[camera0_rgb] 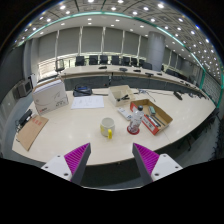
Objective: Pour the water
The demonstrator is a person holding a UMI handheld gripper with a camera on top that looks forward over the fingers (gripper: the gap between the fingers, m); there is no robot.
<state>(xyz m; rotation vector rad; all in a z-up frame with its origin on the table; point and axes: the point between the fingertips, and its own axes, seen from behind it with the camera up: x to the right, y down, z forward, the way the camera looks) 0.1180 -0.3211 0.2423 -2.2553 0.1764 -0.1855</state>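
we hold the tool [111, 160] released above the near edge of the desk [70, 128], its two purple pads [77, 155] spread wide apart with nothing between them. well beyond the fingers, toward the middle of the desk, stands a yellow cup [107, 127], upright. just to its right we see a small bottle with a red top [134, 121], apart from the cup. an open cardboard box [157, 115] lies behind the bottle, and a row of chairs [100, 61] lines the far edge.

Carton [152, 116] contents too small
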